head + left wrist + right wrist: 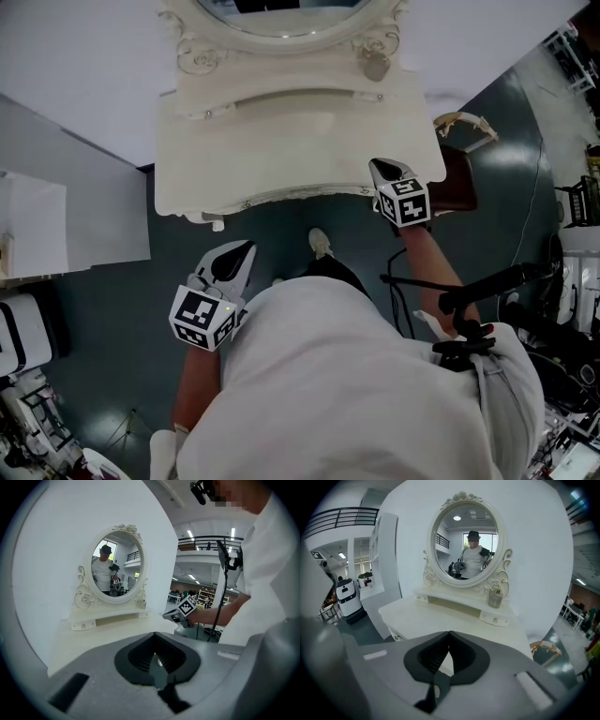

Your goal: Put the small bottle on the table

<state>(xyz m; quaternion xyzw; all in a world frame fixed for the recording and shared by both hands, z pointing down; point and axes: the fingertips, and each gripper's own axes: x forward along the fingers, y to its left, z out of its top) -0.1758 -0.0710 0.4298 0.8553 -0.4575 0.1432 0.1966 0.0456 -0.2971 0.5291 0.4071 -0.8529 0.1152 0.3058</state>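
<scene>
The fingers [474,662] of your right gripper [450,633] are pressed together tip to tip with nothing between them. The fingers [132,662] of your left gripper [155,633] are likewise closed and empty. Ahead of the right fingers, past the bare white surface [436,618], the small bottle [495,598] stands upright on the raised shelf [445,599] at the foot of the oval mirror [464,536]. It sits up and to the right of the tips, well apart from both grippers, and any print on it is too small to read. The only markings you can make out are black-and-white square patterns on each marker cube [405,202], codes rather than words. From above, your right fingers reach over the surface's near right corner, while your left fingers hang short of its edge, over the dark floor [112,309].
</scene>
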